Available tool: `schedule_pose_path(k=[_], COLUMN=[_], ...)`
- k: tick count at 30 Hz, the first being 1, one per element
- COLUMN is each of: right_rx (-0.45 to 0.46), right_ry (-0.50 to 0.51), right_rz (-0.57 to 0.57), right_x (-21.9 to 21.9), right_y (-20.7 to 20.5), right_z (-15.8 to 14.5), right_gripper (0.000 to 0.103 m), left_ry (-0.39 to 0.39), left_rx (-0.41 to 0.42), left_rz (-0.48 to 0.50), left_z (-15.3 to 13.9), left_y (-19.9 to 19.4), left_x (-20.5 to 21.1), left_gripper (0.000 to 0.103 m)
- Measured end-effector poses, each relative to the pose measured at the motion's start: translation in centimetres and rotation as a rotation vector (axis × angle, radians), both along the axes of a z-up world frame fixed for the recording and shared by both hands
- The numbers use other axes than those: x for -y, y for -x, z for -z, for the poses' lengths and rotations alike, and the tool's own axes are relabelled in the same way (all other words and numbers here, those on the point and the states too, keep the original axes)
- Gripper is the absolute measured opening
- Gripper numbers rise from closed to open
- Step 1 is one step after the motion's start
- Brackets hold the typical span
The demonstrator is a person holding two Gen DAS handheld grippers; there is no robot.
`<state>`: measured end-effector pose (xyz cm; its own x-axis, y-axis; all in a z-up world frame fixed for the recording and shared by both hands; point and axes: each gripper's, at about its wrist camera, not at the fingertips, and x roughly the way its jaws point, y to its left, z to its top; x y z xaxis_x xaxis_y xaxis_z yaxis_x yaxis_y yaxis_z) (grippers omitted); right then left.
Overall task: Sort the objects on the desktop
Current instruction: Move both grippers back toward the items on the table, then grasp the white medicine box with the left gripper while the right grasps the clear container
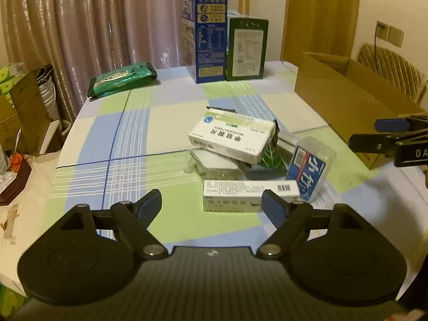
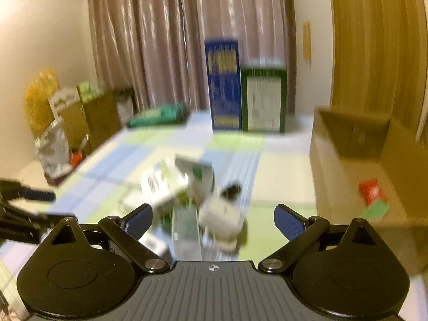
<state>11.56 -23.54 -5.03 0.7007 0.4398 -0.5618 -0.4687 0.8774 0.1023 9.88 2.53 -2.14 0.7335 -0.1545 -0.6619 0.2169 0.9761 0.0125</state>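
Note:
A pile of small items lies mid-table: a white medicine box (image 1: 232, 139) on top, a long white and green box (image 1: 250, 195) in front, a clear case with a blue label (image 1: 310, 169) at the right. My left gripper (image 1: 211, 205) is open and empty, just short of the long box. My right gripper (image 2: 213, 219) is open and empty above the same pile (image 2: 187, 195), which is blurred there. The right gripper also shows at the right edge of the left wrist view (image 1: 393, 136). An open cardboard box (image 1: 353, 96) stands at the right; red and green items (image 2: 373, 198) lie inside.
A tall blue carton (image 1: 207, 36) and a green carton (image 1: 246, 48) stand at the table's far edge. A green packet (image 1: 123, 79) lies far left. Boxes and clutter (image 1: 24, 112) stand beyond the left edge. The checked tablecloth (image 1: 128, 144) covers the table.

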Motion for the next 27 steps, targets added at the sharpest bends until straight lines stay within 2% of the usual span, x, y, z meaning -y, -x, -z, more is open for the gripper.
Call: schedule_pose_path(k=[8, 12, 22, 25, 27], right_rx=[-0.018, -0.047, -0.098, -0.111, -0.118], right_ry=[0.046, 0.059, 0.071, 0.078, 0.096], right_rz=[-0.089, -0.124, -0.133, -0.144, -0.157], right_x=[-1.1, -2.1, -2.7, -3.0, -3.3], right_y=[-0.5, -1.2, -2.1, -2.3, -2.4], right_z=[1.5, 2.2, 3.0, 3.2, 3.4], right_gripper=[0.094, 0.082, 0.077, 0.069, 0.059], left_ry=[-0.035, -0.047, -0.085, -0.096, -0.101], left_rx=[-0.018, -0.023, -0.059, -0.062, -0.066], left_rz=[0.03, 0.039, 0.043, 0.057, 0.066], left_z=[0.9, 1.4, 3.0, 3.4, 3.7], left_y=[-1.4, -2.1, -3.1, -3.4, -3.7], left_x=[1.5, 2.0, 2.1, 2.1, 2.1], left_gripper=[0.085, 0.085, 0.089, 0.089, 0.089])
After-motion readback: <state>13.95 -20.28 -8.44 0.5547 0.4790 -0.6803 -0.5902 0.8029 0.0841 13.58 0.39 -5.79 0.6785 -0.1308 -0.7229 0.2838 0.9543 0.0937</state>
